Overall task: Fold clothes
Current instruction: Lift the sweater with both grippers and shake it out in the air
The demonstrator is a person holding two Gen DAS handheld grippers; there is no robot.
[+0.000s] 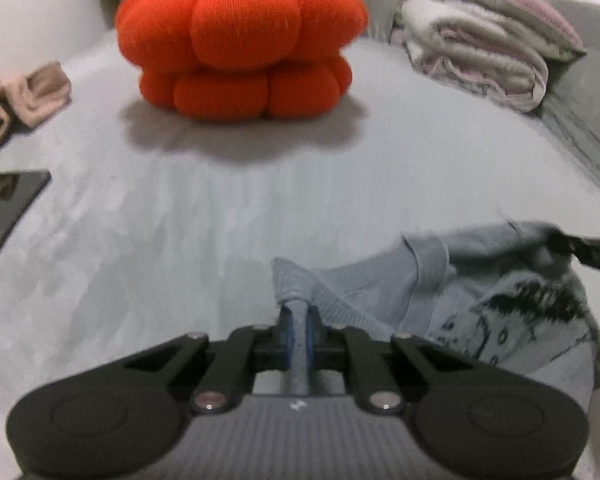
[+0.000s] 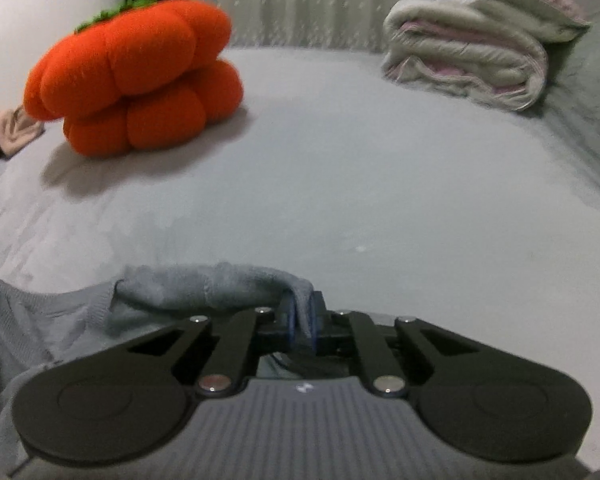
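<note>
1. Setting: a bed under a pale grey sheet fills both wrist views. A curtain hangs along the top of the frame.
2. Bystanders: an orange pumpkin cushion sits at upper centre of the left view, a folded quilt at upper right, a beige cloth and a dark tablet at the left edge. All lie well apart from the garment, which leaves the middle of the sheet bare for laying it out.
3. Task's thing: a light grey-blue sweatshirt with a dark print lies bunched at the lower right of the left view and the lower left of the right view.
4. Left gripper: jaws clamped on a ribbed edge of the fabric, which stands in a peak above them.
5. Right gripper: jaws clamped on another bunched, rolled edge.
6. Reading: two separate holds would let the cloth be stretched taut between them. Whether this spreads it or carries a fold over cannot be settled.
</note>
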